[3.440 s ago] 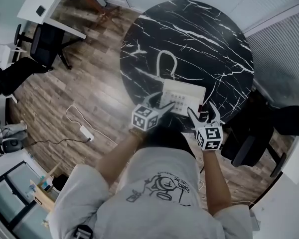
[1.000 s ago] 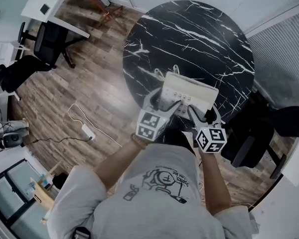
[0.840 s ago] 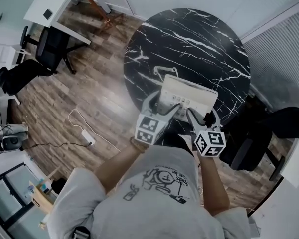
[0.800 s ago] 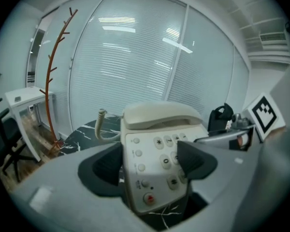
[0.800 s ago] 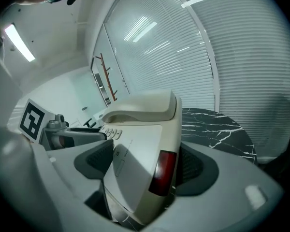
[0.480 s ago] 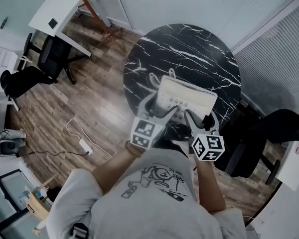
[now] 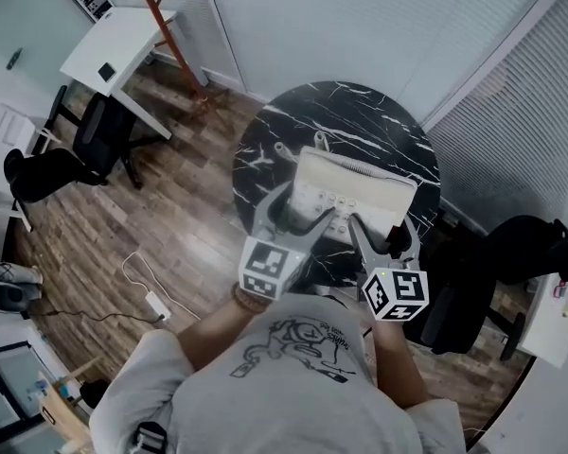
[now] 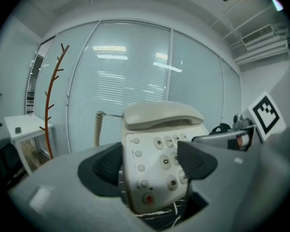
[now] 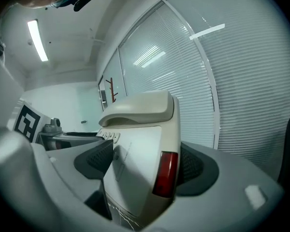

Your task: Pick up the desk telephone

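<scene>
**Telephone (image 7: 355, 195) now up off the desk, held by both grippers**

The telephone is held in front of the person, over the near part of the black marble desk (image 7: 360, 112). It is tilted so that the keypad face is turned toward the person.

3.4 s ago it was lying flat near the desk's near edge, with the cord looped behind it. Over the last second it has been raised and tipped up bit by bit. The desk is now seen smaller and farther below in the head view.

The left gripper (image 7: 298, 218) is clamped on the keypad end. In the left gripper view one of its fingers (image 8: 104, 166) is pressed to the left edge of the body and the other lies across the keys. The right gripper (image 7: 383, 239) is clamped on the other end. In the right gripper view its fingers are set on both sides of the body, one beside a red panel (image 9: 164, 173).

The handset (image 8: 162, 114) is seated in its cradle, and the coiled cord (image 8: 97, 127) is seen at its left. Blinds (image 8: 135, 76) are seen behind the telephone in both gripper views, with only a sliver of marble under its lower edge.

The telephone is therefore judged to be clear of the desk and the pick-up all but done. Only a steady hold is left. At this tilt the handset could slip from the cradle, and the trailing cord could drag on the desk.
</scene>
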### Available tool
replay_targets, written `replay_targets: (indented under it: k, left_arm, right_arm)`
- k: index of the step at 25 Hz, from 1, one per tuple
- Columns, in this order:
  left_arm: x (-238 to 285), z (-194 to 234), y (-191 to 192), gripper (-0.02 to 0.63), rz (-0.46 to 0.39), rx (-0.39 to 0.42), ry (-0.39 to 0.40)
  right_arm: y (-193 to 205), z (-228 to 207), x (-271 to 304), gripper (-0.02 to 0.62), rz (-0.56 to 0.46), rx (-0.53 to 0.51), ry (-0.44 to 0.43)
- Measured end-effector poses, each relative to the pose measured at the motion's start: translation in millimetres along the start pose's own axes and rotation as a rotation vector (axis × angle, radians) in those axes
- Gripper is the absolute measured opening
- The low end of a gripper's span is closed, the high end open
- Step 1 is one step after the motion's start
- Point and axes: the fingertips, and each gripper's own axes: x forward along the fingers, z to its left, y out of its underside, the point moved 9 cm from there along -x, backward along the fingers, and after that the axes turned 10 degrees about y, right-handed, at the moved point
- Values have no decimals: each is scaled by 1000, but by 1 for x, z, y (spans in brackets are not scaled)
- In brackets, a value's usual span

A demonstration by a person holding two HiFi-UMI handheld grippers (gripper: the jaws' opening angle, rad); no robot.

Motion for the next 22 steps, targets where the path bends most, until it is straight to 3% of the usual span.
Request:
replay_targets:
  k: [12,22]
  left_arm:
    - [-22,-19,-49,358,-96,71,4]
    - [-23,-18,-54,357,-104,79,4]
  right_arm:
    - [-45,16,-32,396,-118,-26,16]
    - [-49,16,-32,393,-134,-24,13]
